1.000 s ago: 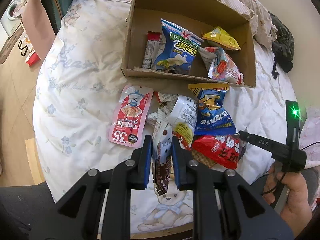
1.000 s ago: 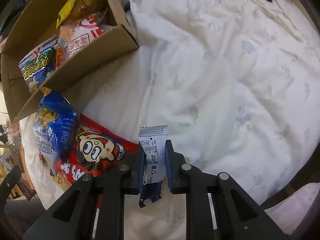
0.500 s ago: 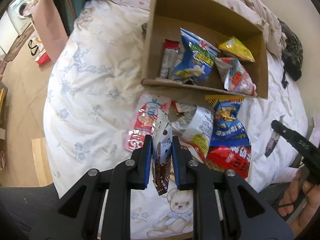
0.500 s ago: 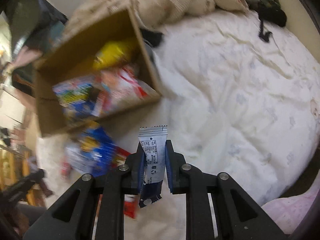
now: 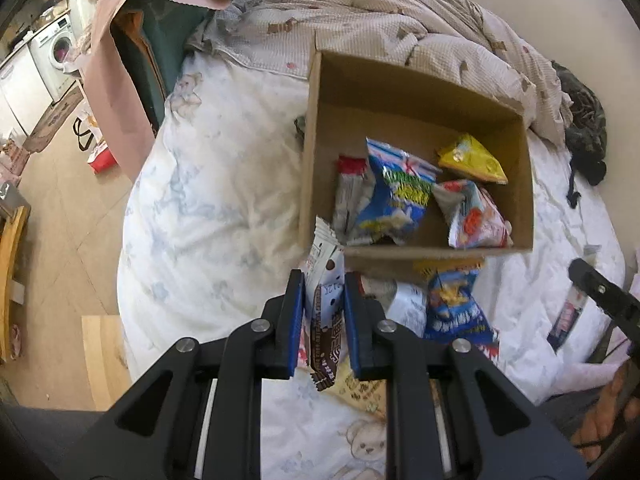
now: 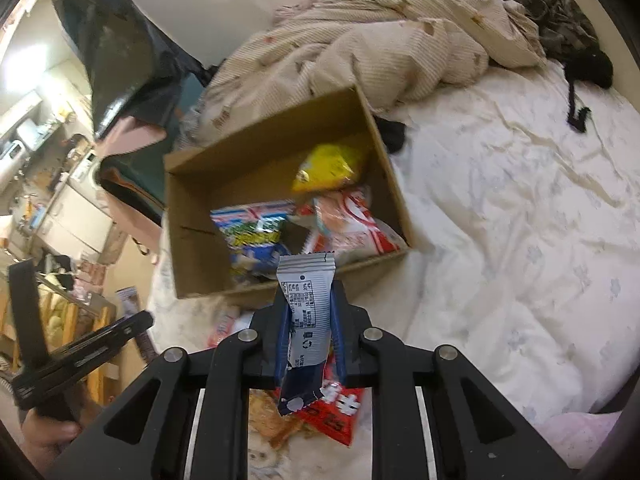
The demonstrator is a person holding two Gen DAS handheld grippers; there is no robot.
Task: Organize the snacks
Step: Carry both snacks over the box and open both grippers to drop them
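A brown cardboard box sits on the white bed and holds several snack packs, among them a blue one and a yellow one. My left gripper is shut on a white-and-brown chocolate wafer pack, lifted in front of the box's near left corner. My right gripper is shut on a grey-and-navy snack bar, raised before the box's near wall. Loose packs lie on the sheet below: a blue bag and a red bag.
A rumpled beige quilt lies behind the box, dark clothing at the far right. The bed's left edge drops to a wooden floor. A pink-draped chair stands beside the bed. A hand grips the other tool.
Both grippers have risen with their packs and tilted up toward the box. The loose pile has slid down out of the left view; the box now fills the middle of both views.
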